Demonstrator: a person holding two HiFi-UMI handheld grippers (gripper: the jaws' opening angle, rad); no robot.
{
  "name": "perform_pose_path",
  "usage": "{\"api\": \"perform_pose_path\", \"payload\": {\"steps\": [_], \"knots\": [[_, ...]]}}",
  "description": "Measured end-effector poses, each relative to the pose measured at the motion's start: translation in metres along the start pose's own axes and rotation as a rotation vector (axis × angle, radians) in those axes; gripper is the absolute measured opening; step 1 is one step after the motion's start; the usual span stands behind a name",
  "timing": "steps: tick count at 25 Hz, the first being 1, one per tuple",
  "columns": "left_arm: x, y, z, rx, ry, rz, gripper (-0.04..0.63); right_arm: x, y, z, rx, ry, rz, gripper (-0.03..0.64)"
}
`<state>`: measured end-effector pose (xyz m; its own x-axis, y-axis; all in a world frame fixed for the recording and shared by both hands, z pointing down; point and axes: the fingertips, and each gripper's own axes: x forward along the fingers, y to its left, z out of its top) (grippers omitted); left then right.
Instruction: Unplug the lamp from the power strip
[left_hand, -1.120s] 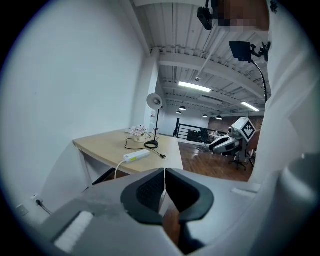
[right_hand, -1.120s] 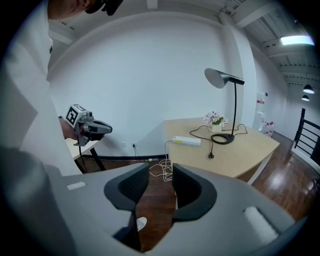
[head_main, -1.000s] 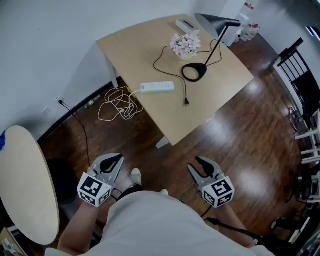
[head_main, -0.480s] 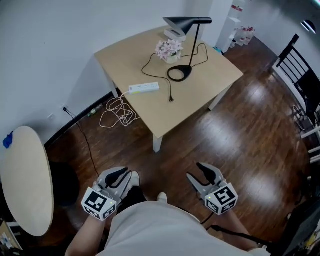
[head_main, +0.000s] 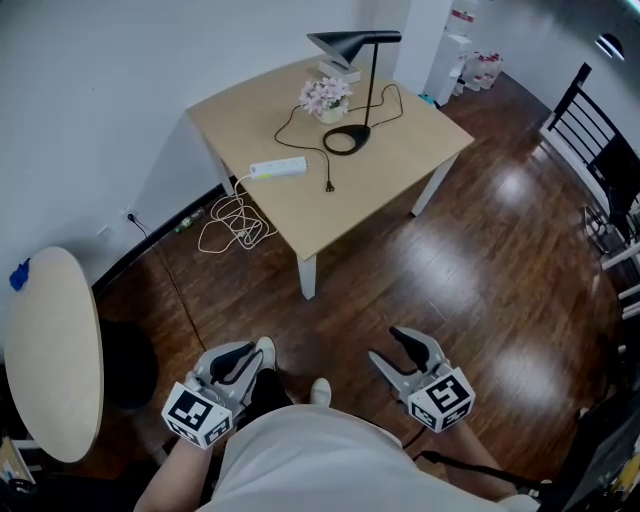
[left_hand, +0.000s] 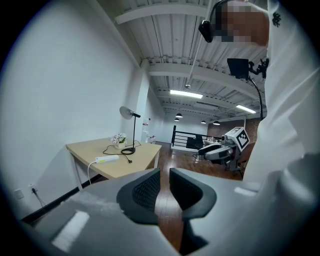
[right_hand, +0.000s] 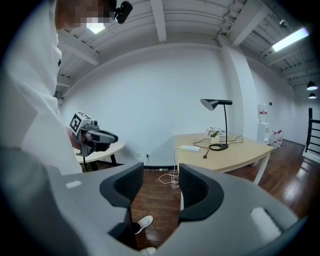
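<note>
Lamp plug (head_main: 328, 186) on table (head_main: 400, 170), 4 o'clock of power strip (head_main: 278, 167). Left gripper (head_main: 243, 353) narrowly parted; right gripper (head_main: 391, 346) wide, just been opening; both empty.

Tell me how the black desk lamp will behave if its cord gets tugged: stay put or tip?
The lamp looks top-heavy: a thin tall stem carries an overhanging shade, so a sideways tug could tip it. Its wide round base probably adds weight and may slide first. The cord lies in loose curves, so it is likely floppy.
</note>
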<state>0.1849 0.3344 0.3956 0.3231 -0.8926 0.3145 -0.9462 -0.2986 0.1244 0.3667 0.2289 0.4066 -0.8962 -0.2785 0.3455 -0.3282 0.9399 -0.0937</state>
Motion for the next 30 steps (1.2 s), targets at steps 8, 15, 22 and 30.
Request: {"api": "perform_pose_path", "payload": {"steps": [8,15,22,30], "knots": [[-0.008,-0.02,-0.005,0.012,-0.014,0.0,0.069,-0.017,0.014,-0.001,-0.031,-0.011,0.008,0.227],[-0.018,-0.025,-0.008,0.019,-0.005,0.01,0.069,-0.024,0.02,0.0,-0.038,-0.013,0.012,0.227],[-0.022,-0.028,-0.009,0.018,-0.007,0.009,0.069,-0.023,0.026,-0.004,-0.042,-0.007,0.024,0.225],[-0.022,-0.022,-0.014,0.008,-0.001,0.03,0.069,-0.013,0.027,0.001,-0.051,-0.009,0.047,0.224]]}}
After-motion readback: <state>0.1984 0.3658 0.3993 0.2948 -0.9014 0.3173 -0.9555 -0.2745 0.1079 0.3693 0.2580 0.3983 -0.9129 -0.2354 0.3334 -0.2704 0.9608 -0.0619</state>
